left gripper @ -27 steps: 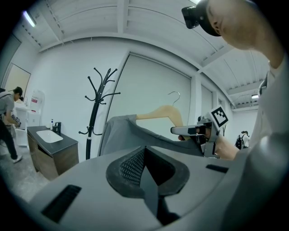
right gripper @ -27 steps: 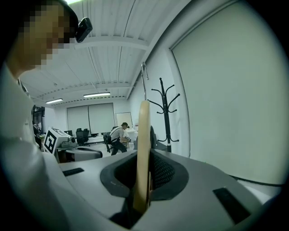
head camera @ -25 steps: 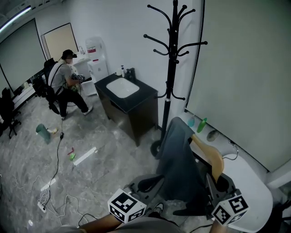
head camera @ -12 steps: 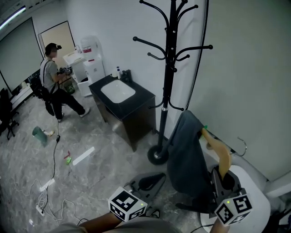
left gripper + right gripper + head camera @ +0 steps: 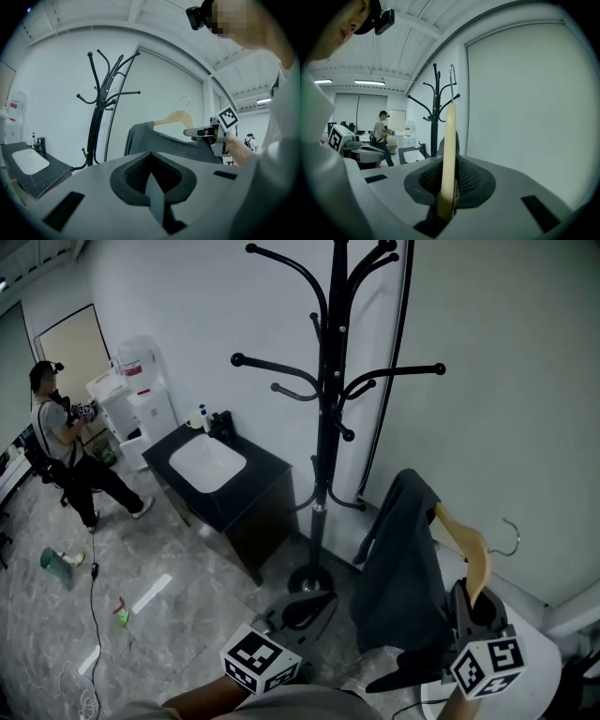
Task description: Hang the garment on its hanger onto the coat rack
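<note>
A dark grey garment (image 5: 403, 563) hangs on a wooden hanger (image 5: 471, 554) with a metal hook (image 5: 512, 536). My right gripper (image 5: 473, 604) is shut on the hanger's end and holds it up to the right of the black coat rack (image 5: 324, 427), apart from it. In the right gripper view the hanger (image 5: 449, 154) stands upright between the jaws (image 5: 447, 190), its hook (image 5: 451, 79) beside the coat rack (image 5: 436, 110). My left gripper (image 5: 302, 611) is low near the rack's base, shut and empty. The left gripper view shows the closed jaws (image 5: 152, 180), the garment (image 5: 159, 140) and the coat rack (image 5: 101, 108).
A black cabinet with a white sink (image 5: 220, 479) stands left of the rack. A water dispenser (image 5: 141, 395) and a person (image 5: 66, 451) are at the far left. A white round table (image 5: 539, 681) lies under my right gripper. Cables and litter (image 5: 122, 610) lie on the floor.
The hanger with the garment has risen and come nearer the coat rack's arms. The person in the background stood up and moved left, away from the sink cabinet.
</note>
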### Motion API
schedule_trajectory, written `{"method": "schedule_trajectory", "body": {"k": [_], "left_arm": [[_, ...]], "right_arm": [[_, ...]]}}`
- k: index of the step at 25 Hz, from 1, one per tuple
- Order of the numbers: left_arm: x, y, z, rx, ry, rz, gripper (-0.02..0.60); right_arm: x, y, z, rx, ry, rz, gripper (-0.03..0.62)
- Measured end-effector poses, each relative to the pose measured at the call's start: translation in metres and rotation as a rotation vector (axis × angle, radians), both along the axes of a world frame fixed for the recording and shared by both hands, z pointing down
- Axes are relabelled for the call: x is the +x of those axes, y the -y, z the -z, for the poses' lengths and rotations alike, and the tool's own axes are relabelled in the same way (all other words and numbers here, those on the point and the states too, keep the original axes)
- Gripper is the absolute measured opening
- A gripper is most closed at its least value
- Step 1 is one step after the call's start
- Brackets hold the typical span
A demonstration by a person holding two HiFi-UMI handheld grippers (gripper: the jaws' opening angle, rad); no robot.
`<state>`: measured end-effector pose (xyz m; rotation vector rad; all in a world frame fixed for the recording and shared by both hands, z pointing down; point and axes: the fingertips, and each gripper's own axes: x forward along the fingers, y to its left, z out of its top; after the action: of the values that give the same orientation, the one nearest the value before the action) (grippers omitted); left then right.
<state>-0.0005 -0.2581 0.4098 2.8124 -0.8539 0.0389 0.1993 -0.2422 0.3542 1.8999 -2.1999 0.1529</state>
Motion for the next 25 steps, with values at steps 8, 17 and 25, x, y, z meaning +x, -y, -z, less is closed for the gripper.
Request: {"method": "schedule_trajectory", "body": {"k": [8,17,25], "left_arm": [[-0.004,0.061,0.0,-0.011,0.011,-0.032,0.005],[0.054,0.128,0.026,0.068,0.031,-0.071,0.005],[0.094,0.166,0.049,0.138,0.049,-0.041,0.005]], "right_arm": [[0.01,0.088,0.006,-0.016,-0.06,-0.044,0.052],[0.012,0.199,-0.012,-0.031,-0.06,0.062,0.052],[-0.002,0.284,-0.013,-0.046,-0.087,0.201,0.052]]}}
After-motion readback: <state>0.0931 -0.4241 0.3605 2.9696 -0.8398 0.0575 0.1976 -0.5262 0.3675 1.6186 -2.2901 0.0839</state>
